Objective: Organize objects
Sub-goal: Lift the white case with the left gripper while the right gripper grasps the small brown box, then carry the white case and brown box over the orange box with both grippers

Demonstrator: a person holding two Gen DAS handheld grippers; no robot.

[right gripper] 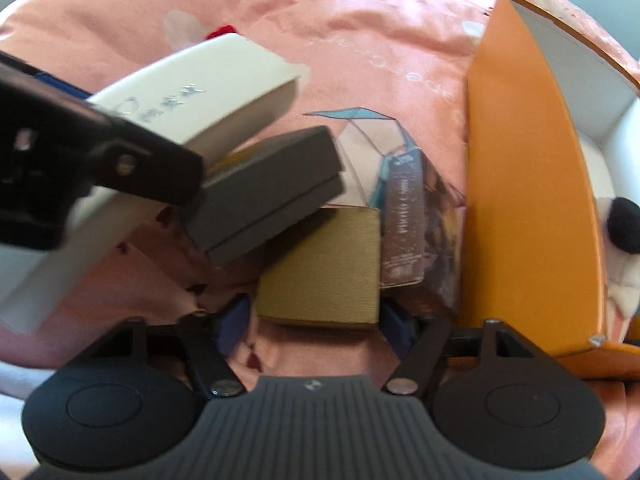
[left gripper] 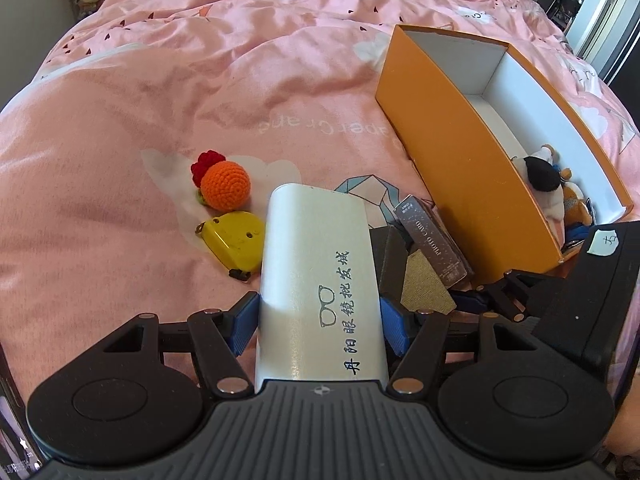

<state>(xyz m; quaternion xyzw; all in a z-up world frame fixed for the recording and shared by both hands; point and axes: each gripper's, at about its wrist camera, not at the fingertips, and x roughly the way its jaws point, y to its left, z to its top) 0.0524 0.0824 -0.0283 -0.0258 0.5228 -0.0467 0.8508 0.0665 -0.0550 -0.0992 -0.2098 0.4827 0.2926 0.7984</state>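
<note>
Left wrist view
- left tool [left gripper: 320, 314]: clamped on the white glasses case [left gripper: 316, 276], blue pads pressing both long sides, case sticking straight out ahead of it
- just left of the case: yellow tape measure [left gripper: 234, 242] and the orange crochet ball [left gripper: 224, 185], both lying on the pink bed cover [left gripper: 160, 100]
- right of the case: dark gray box [left gripper: 390, 258], gold box [left gripper: 426, 286] and a brownish printed carton [left gripper: 434, 240], all bunched up
- orange box [left gripper: 460, 152]: open, off to the right, plush toys [left gripper: 548, 184] sitting in its near end

Right wrist view
- right tool [right gripper: 314, 318]: jaws spread, gold box [right gripper: 324, 268] sits right between the tips; pads look just clear of it, though it's blurry
- printed carton [right gripper: 404, 220]: touching the gold box's right side, leaning by the orange box wall [right gripper: 528, 200]
- gray box [right gripper: 268, 196]: up left of the gold one, tilted
- glasses case [right gripper: 208, 88]: upper left, off the bed, in the other tool's grip
</note>
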